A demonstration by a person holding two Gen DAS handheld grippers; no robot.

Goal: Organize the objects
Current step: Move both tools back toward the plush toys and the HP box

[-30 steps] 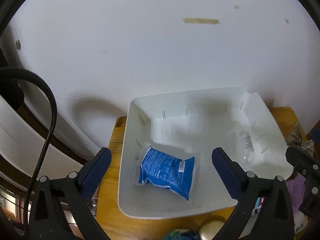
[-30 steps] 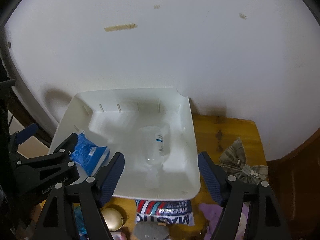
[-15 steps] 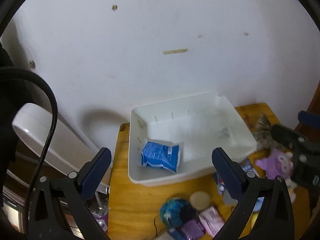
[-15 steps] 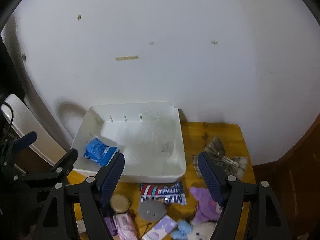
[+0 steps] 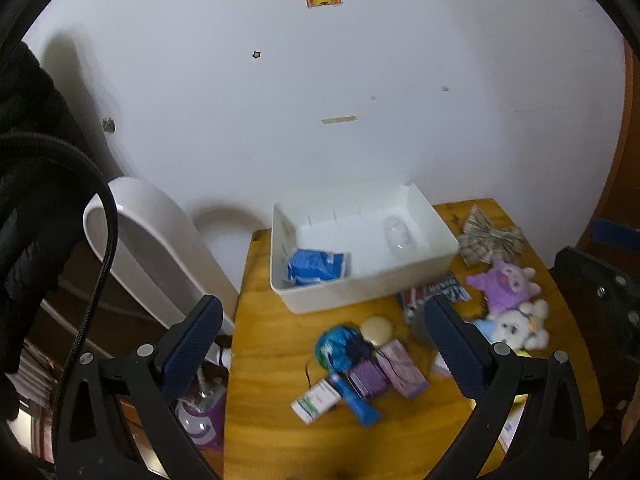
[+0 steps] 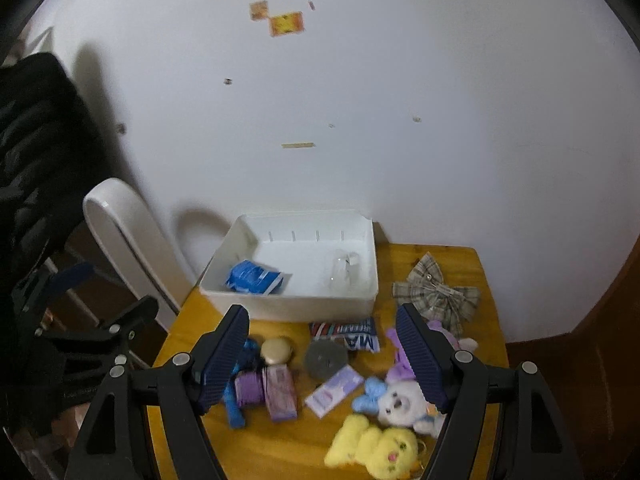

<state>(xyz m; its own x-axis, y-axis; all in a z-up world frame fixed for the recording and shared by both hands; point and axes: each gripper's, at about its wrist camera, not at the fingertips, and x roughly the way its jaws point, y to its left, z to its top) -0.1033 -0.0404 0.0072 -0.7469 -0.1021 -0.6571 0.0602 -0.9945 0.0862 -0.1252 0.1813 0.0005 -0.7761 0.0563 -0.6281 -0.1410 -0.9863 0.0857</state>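
both tools hung above the wooden table [image 6: 280, 452] with jaws apart and nothing between them: the left tool [image 5: 320, 344] and the right tool [image 6: 322, 354]. the white bin [image 6: 288, 304] sat at twelve o'clock against the wall, holding a blue packet [image 6: 254, 276] and a clear bottle [image 6: 344, 272]. plush toys [image 6: 400, 400], a plaid bow [image 6: 436, 292] and small boxes lay at six o'clock of the bin.

One white bin [image 6: 288, 300] on one wooden table [image 6: 472, 268]. In the bin: one blue packet [image 6: 254, 278], one clear bottle [image 6: 344, 272]. On the table: three plush toys, purple [image 5: 504, 284], white [image 6: 400, 400], yellow [image 6: 372, 448]. One plaid bow [image 6: 436, 292]. One round gold tin [image 6: 276, 350]. One grey disc [image 6: 326, 358]. One red-and-blue snack bag [image 6: 348, 334]. Smaller boxes and tubes too blurred to count.
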